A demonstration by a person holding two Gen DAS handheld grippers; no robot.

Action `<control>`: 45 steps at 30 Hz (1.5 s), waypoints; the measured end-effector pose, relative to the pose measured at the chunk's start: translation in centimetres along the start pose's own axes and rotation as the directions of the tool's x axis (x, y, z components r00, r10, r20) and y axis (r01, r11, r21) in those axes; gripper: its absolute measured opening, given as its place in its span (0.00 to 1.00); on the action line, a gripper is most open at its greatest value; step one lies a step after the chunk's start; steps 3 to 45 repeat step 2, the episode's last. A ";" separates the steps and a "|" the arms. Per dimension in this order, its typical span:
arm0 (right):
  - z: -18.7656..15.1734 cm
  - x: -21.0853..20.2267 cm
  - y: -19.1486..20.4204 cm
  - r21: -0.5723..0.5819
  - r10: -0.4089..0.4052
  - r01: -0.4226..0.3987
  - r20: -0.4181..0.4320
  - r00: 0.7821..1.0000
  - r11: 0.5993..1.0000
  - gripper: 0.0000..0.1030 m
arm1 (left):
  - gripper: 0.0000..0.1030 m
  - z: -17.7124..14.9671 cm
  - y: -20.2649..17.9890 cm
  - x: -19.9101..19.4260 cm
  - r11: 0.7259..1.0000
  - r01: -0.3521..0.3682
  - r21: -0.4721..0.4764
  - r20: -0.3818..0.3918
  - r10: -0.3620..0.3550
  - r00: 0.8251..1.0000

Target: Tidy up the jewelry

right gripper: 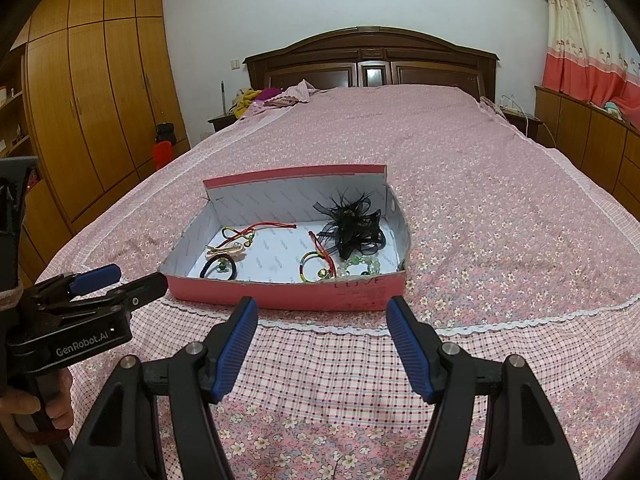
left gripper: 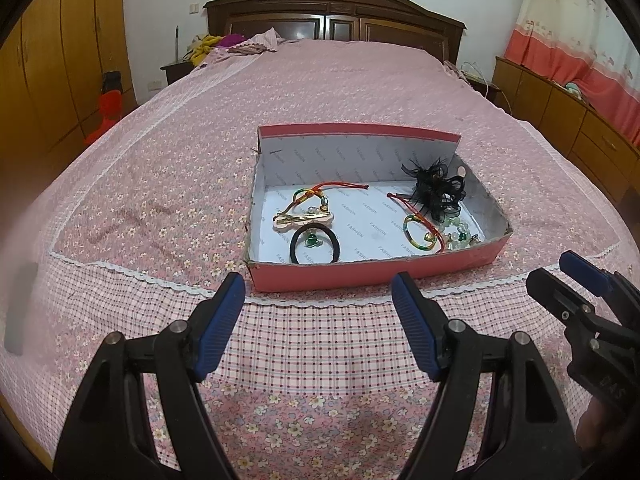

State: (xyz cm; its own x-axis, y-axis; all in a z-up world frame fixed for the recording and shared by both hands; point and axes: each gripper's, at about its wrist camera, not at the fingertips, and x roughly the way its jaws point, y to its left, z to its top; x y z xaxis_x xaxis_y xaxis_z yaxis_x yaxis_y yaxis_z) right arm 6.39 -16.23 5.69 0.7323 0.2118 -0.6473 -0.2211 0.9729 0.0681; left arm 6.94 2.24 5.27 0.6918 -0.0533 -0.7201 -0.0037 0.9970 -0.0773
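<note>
A pink cardboard box (left gripper: pixel 360 272) (right gripper: pixel 280 290) lies open on the bed. Inside are a black hair tie (left gripper: pixel 314 245) (right gripper: pixel 218 269), a pink hair clip (left gripper: pixel 302 219), a red braided cord (left gripper: pixel 320 194) (right gripper: pixel 256 230), a colourful bangle (left gripper: pixel 422 232) (right gripper: pixel 314 266), a black feather flower (left gripper: pixel 438 188) (right gripper: pixel 356 228) and green beads (left gripper: pixel 460 232) (right gripper: pixel 360 266). My left gripper (left gripper: pixel 318 292) is open and empty in front of the box. My right gripper (right gripper: pixel 322 316) is open and empty, also just short of the box. Each gripper shows in the other's view, the right (left gripper: pixel 580 280) and the left (right gripper: pixel 108 280).
The pink floral bedspread (left gripper: pixel 320 80) stretches to a dark wooden headboard (right gripper: pixel 372 60). Clothes (right gripper: pixel 264 98) are piled near the pillows. Wooden wardrobes (right gripper: pixel 100 100) stand on the left, low cabinets (left gripper: pixel 560 108) and a curtain on the right.
</note>
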 end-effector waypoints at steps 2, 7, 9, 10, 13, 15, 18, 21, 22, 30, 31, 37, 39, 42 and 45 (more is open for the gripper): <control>0.1 0.0 0.0 -0.002 -0.001 0.001 0.001 1.000 1.000 0.67 | 0.66 0.0 0.0 0.0 1.000 0.001 -0.001 -0.001 -0.001 1.000; 0.1 0.0 0.0 -0.002 -0.001 0.001 0.001 1.000 1.000 0.67 | 0.66 0.0 0.0 0.0 1.000 0.001 -0.001 -0.001 -0.001 1.000; 0.1 0.0 0.0 -0.002 -0.001 0.001 0.001 1.000 1.000 0.67 | 0.66 0.0 0.0 0.0 1.000 0.001 -0.001 -0.001 -0.001 1.000; 0.1 0.0 0.0 -0.002 -0.001 0.001 0.001 1.000 1.000 0.67 | 0.66 0.0 0.0 0.0 1.000 0.001 -0.001 -0.001 -0.001 1.000; 0.1 0.0 0.0 -0.002 -0.001 0.001 0.001 1.000 1.000 0.67 | 0.66 0.0 0.0 0.0 1.000 0.001 -0.001 -0.001 -0.001 1.000; 0.1 0.0 0.0 -0.002 -0.001 0.001 0.001 1.000 1.000 0.67 | 0.66 0.0 0.0 0.0 1.000 0.001 -0.001 -0.001 -0.001 1.000; 0.1 0.0 0.0 -0.002 -0.001 0.001 0.001 1.000 1.000 0.67 | 0.66 0.0 0.0 0.0 1.000 0.001 -0.001 -0.001 -0.001 1.000; 0.1 0.0 0.0 -0.002 -0.001 0.001 0.001 1.000 1.000 0.67 | 0.66 0.0 0.0 0.0 1.000 0.001 -0.001 -0.001 -0.001 1.000; 0.1 0.0 0.0 -0.002 -0.001 0.001 0.001 1.000 1.000 0.67 | 0.66 0.0 0.0 0.0 1.000 0.001 -0.001 -0.001 -0.001 1.000; 0.1 0.0 0.0 -0.002 -0.001 0.001 0.001 1.000 1.000 0.67 | 0.66 0.0 0.0 0.0 1.000 0.001 -0.001 -0.001 -0.001 1.000; 0.1 0.0 0.0 -0.002 -0.001 0.001 0.001 1.000 1.000 0.67 | 0.66 0.0 0.0 0.0 1.000 0.001 -0.001 -0.001 -0.001 1.000; 0.1 0.0 0.0 -0.002 -0.001 0.001 0.001 1.000 1.000 0.67 | 0.66 0.0 0.0 0.0 1.000 0.001 -0.001 -0.001 -0.001 1.000; 0.1 0.0 0.0 -0.002 -0.001 0.001 0.001 1.000 1.000 0.67 | 0.66 0.0 0.0 0.0 1.000 0.001 -0.001 -0.001 -0.001 1.000; 0.1 0.0 0.0 -0.002 -0.001 0.001 0.001 1.000 1.000 0.67 | 0.66 0.0 0.0 0.0 1.000 0.001 -0.001 -0.001 -0.001 1.000; 0.1 0.0 0.0 -0.002 -0.001 0.001 0.001 1.000 1.000 0.67 | 0.66 0.0 0.0 0.0 1.000 0.001 -0.001 -0.001 -0.001 1.000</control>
